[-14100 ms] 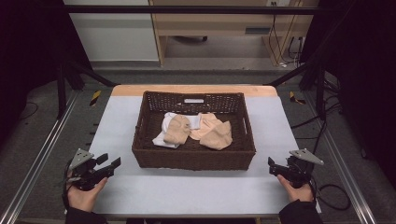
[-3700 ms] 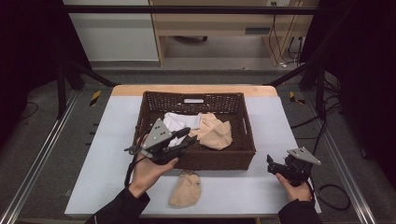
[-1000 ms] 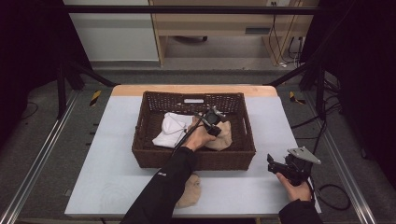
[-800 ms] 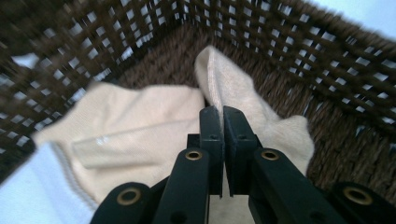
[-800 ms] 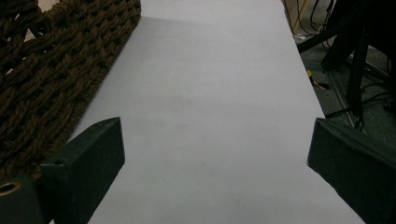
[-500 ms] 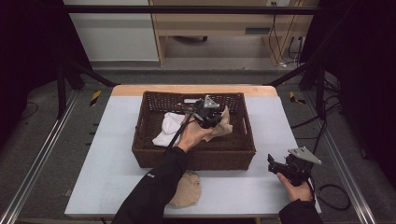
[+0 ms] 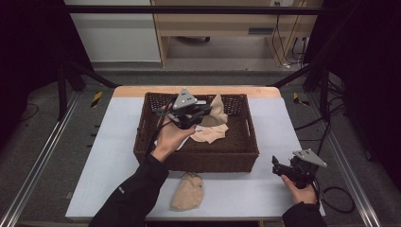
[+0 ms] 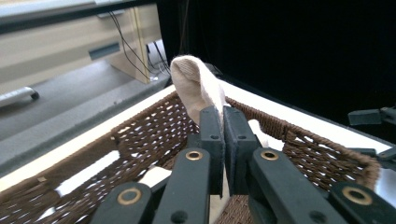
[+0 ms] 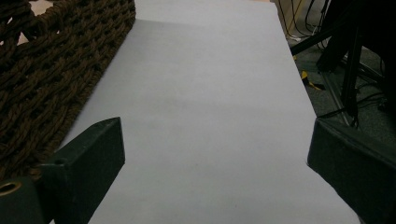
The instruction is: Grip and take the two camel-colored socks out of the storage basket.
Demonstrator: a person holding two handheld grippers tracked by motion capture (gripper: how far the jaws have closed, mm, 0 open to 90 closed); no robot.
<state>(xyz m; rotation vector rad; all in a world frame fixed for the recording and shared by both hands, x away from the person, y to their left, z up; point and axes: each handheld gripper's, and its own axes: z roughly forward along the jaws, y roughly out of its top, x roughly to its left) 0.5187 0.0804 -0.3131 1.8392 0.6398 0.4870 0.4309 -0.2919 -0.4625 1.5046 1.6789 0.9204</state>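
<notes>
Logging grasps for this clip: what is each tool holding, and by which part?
Left tool pinches the beige cloth by a raised fold above the basket. Right tool is open, holding nothing.

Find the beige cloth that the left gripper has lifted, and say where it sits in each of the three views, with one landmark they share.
High view: the cloth is up centre, over the basket's far side, right of the left gripper.
Left gripper view: centre, standing up from between the shut jaws.
Right gripper view: not in it.
Shared landmark: the brown wicker basket.
</notes>
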